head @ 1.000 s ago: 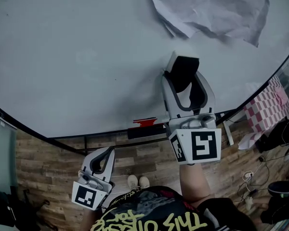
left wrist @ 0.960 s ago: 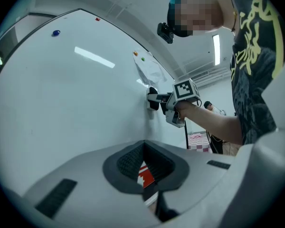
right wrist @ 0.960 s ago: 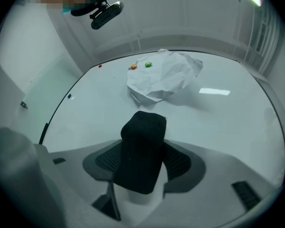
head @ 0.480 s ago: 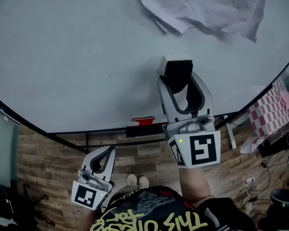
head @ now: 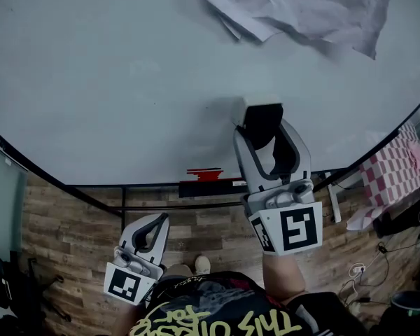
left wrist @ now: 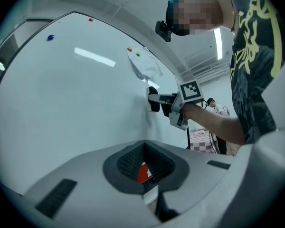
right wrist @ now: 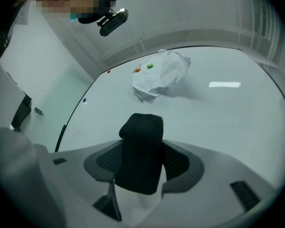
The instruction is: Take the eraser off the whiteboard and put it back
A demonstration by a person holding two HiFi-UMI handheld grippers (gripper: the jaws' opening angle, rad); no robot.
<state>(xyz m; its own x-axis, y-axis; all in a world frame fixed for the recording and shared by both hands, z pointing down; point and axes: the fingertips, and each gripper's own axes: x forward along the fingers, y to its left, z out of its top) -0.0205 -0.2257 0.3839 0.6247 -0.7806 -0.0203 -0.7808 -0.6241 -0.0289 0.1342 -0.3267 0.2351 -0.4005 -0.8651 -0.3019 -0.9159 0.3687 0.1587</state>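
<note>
The right tool [head: 264, 127] is clamping a chunky black eraser [head: 260, 120] that has rounded corners and a pale strip on the side toward the board. Its jaws have just been closing in on the eraser, and it is holding it right up against the whiteboard [head: 126, 82], below a crumpled sheet of paper [head: 301, 5] stuck higher up. The left tool [head: 156, 220] is hanging low over the wooden floor [head: 70, 229], well apart from the eraser, its jaws resting together with nothing between them.

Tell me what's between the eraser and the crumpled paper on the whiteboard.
Only bare whiteboard separates eraser and paper; the head view shows it.
</note>
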